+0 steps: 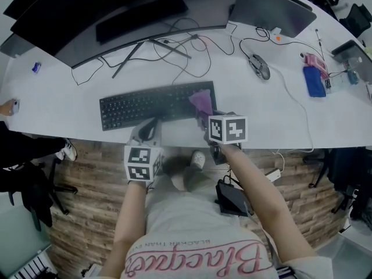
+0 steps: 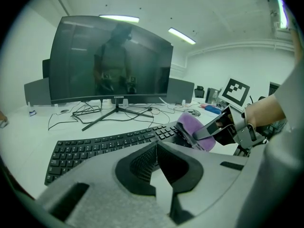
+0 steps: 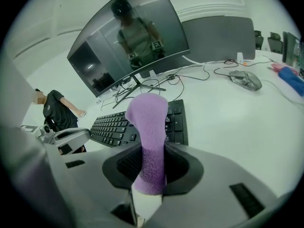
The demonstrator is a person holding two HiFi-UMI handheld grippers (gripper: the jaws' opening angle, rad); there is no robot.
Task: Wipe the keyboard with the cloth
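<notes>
White tabletop (image 1: 58, 106), keyboard (image 1: 142, 104), its right end partly hidden by purple cloth (image 1: 201, 102) clamped in right gripper (image 3: 148, 177), left gripper (image 2: 156, 165) closed, empty.

monitor (image 1: 58, 10): cut off at top | keyboard (image 1: 145, 104): right keys under cloth (image 1: 201, 102)

Your head view looks steeply down over your lap onto the white desk (image 1: 58, 106). Left gripper view sits low at the near edge, facing the big curved dark monitor (image 2: 111, 61) straight on. Right gripper view is equally low, angled leftward. All three share the flat black keyboard (image 1: 145, 104).
</notes>
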